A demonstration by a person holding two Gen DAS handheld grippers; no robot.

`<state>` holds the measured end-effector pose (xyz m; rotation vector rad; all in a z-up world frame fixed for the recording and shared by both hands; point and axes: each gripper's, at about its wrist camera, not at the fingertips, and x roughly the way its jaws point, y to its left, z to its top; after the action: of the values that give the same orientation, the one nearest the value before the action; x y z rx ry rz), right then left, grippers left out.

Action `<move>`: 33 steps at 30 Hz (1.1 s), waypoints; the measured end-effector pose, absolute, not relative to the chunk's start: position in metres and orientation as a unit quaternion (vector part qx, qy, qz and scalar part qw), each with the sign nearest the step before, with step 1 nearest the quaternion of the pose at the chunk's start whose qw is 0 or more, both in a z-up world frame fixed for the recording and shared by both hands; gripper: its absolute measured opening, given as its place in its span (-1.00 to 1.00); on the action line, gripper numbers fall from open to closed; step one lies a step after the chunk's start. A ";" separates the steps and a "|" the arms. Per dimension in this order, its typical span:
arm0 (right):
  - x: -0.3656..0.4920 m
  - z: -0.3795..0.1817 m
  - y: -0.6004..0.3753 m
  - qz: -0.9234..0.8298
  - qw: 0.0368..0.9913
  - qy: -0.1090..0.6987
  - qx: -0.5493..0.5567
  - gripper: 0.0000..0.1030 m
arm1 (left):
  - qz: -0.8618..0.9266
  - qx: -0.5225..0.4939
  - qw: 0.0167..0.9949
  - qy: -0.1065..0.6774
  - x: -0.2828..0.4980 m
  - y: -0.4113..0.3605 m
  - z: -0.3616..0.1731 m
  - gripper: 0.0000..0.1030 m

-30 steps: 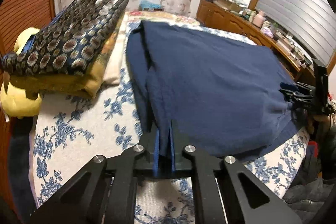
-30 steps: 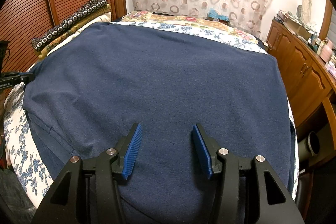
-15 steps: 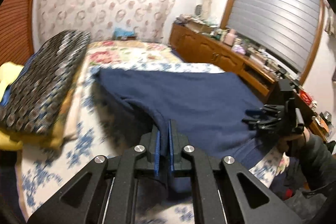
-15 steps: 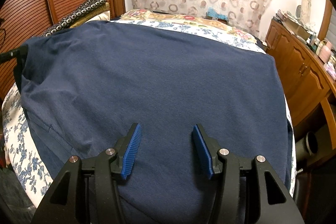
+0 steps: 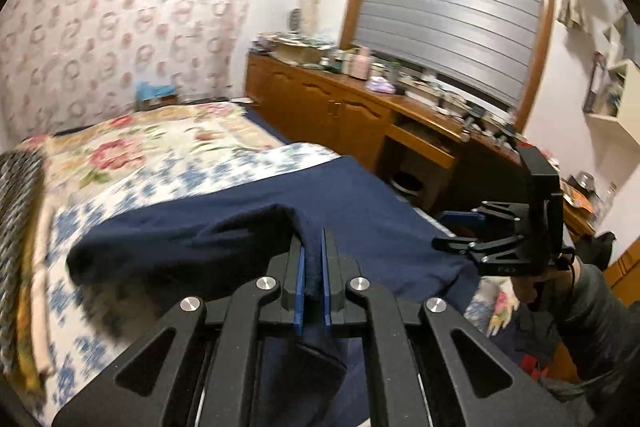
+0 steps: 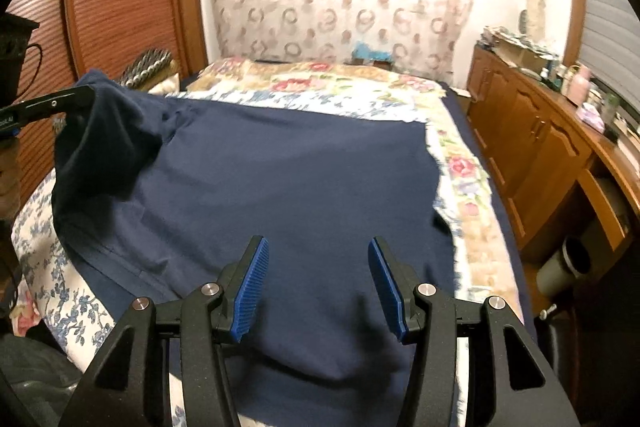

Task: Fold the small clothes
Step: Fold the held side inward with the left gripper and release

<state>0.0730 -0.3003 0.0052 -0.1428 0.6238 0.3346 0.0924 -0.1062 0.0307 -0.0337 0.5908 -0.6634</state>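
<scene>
the left claw (image 5: 313, 281) is clamped on one edge of the dark navy cloth garment (image 6: 280, 179), lifted off the floral-covered bed (image 6: 460, 163). right claw (image 6: 318, 287): jaws apart, empty, over the garment. next, likely carry that edge across.

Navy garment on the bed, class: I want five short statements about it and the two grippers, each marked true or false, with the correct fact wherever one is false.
1. The left gripper is shut on the navy garment. True.
2. The right gripper pinches the cloth. False: its jaws stand open above the garment with nothing pressed between them.
3. The garment's left side is lifted off the floral bedspread. True.
4. The garment is red. False: it is dark navy.
5. A wooden cabinet stands along the bed's right side in the right wrist view. True.
</scene>
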 end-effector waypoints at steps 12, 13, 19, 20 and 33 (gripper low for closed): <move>0.034 0.010 -0.332 0.119 0.950 0.285 -0.035 0.04 | -0.406 0.025 0.871 0.277 0.094 -0.199 0.071 -0.86; 0.033 0.009 -0.332 0.117 0.951 0.285 -0.031 0.04 | -0.403 0.027 0.870 0.282 0.096 -0.202 0.070 -0.85; 0.030 0.002 -0.321 0.121 0.949 0.291 -0.029 0.04 | -0.378 0.026 0.871 0.312 0.105 -0.196 0.048 -0.27; 0.030 0.003 -0.320 0.122 0.948 0.293 -0.030 0.04 | -0.370 0.028 0.875 0.311 0.105 -0.191 0.045 -0.22; 0.068 0.000 -0.293 0.172 0.931 0.317 -0.062 0.04 | -0.293 0.012 0.902 0.316 0.099 -0.130 0.016 0.41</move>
<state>0.0682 -0.2925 -0.0004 -0.1264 0.6491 0.3526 0.0989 -0.1303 0.0155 0.0239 0.6539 -0.6054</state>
